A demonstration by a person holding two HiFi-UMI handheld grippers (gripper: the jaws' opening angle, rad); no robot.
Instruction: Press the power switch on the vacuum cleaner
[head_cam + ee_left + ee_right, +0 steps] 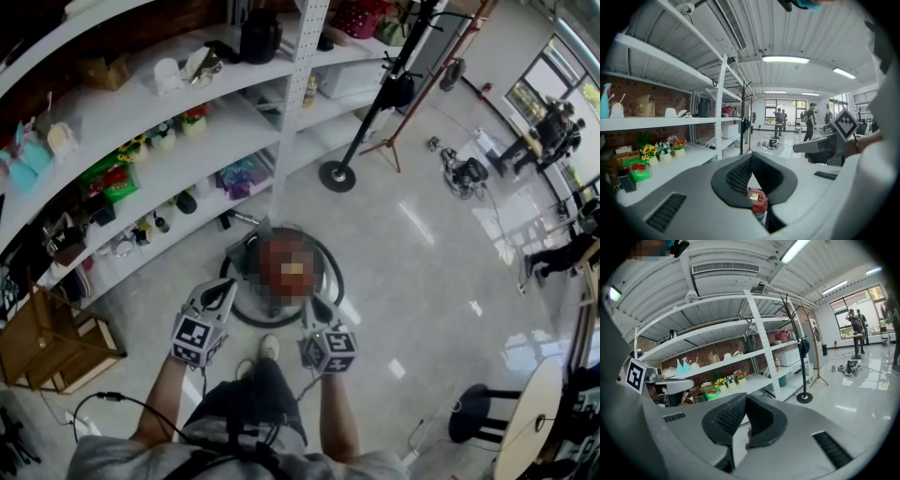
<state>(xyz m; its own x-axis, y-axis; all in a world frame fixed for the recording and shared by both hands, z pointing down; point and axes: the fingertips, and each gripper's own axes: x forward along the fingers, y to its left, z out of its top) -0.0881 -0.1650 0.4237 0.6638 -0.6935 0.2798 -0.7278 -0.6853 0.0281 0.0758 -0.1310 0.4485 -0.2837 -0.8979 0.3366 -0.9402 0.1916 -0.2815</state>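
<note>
White shelving (pixel 112 117) beside vacuum cleaner (pixel 242 267); coat stand (pixel 337 175) beyond.

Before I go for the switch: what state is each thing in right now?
Left gripper: shut, empty, aimed down at the vacuum.
Right gripper: shut, empty, held beside the left one.
Vacuum: upright on the floor, no gripper touching it; cannot tell whether it is on or off.
Hose: looped on the floor round the vacuum.
</note>
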